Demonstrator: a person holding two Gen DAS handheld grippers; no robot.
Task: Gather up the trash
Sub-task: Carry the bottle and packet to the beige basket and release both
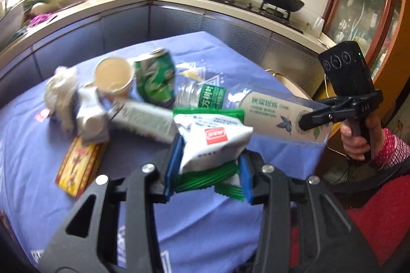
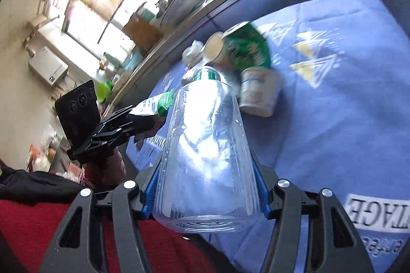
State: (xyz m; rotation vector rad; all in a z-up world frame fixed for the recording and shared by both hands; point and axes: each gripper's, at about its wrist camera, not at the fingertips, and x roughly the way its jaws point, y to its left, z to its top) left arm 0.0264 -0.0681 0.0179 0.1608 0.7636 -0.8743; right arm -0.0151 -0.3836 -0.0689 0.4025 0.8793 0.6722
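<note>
likely the slick clear bottle [image 2: 205, 150], clenched between the right gripper [image 2: 206, 186] fingers, could slide out; the left gripper [image 1: 208, 175] fingers pinch a snack packet [image 1: 212, 142] above the bench [image 1: 205, 227]

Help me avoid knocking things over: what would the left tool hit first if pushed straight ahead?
Probably the white carton lying just beyond the snack packet held in the left tool; depth is unclear.
</note>
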